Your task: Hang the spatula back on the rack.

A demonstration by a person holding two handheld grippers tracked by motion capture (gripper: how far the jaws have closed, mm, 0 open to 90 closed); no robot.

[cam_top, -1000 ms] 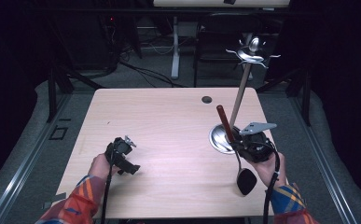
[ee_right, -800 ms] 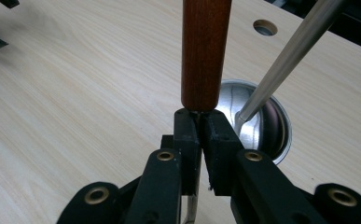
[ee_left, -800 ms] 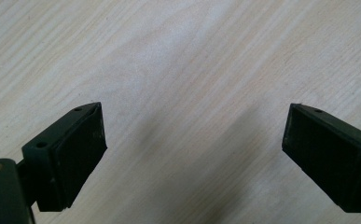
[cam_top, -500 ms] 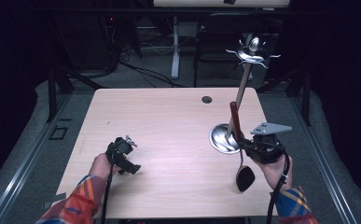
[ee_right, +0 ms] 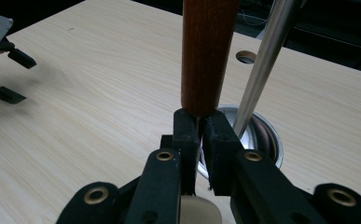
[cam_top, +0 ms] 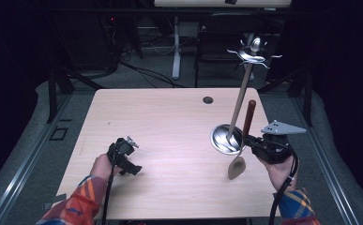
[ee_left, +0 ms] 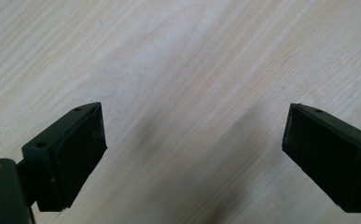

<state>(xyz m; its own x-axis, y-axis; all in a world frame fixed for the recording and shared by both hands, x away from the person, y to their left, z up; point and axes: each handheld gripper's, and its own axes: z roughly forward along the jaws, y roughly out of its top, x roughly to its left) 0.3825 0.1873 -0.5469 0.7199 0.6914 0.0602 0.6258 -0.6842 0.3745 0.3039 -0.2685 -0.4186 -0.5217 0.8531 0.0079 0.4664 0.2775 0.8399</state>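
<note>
A utensil with a red-brown wooden handle (cam_top: pixel 250 117) and a pale spoon-like head (cam_top: pixel 237 168) hangs above the table's right side. My right gripper (cam_top: pixel 248 141) is shut on its thin neck. In the right gripper view the jaws (ee_right: pixel 200 126) pinch the neck just below the handle (ee_right: pixel 208 51), and the head (ee_right: pixel 199 211) hangs underneath. Just behind stands a metal rack with a round base (cam_top: pixel 225 139), a slanted pole (cam_top: pixel 240 101) and hooks on top (cam_top: pixel 252 54). My left gripper (cam_top: pixel 133 155) rests open on the table at the left, with nothing between its jaws (ee_left: pixel 194 154).
The wooden table (cam_top: pixel 170 122) has a small round hole (cam_top: pixel 208 100) near its far edge. Dark floor, cables and furniture legs lie beyond it. From the right gripper view the left gripper (ee_right: pixel 1 51) shows far off at the left.
My right gripper has moved right and slightly up with the utensil. The utensil's head has turned from its dark side to its pale face. The left gripper stayed put.
</note>
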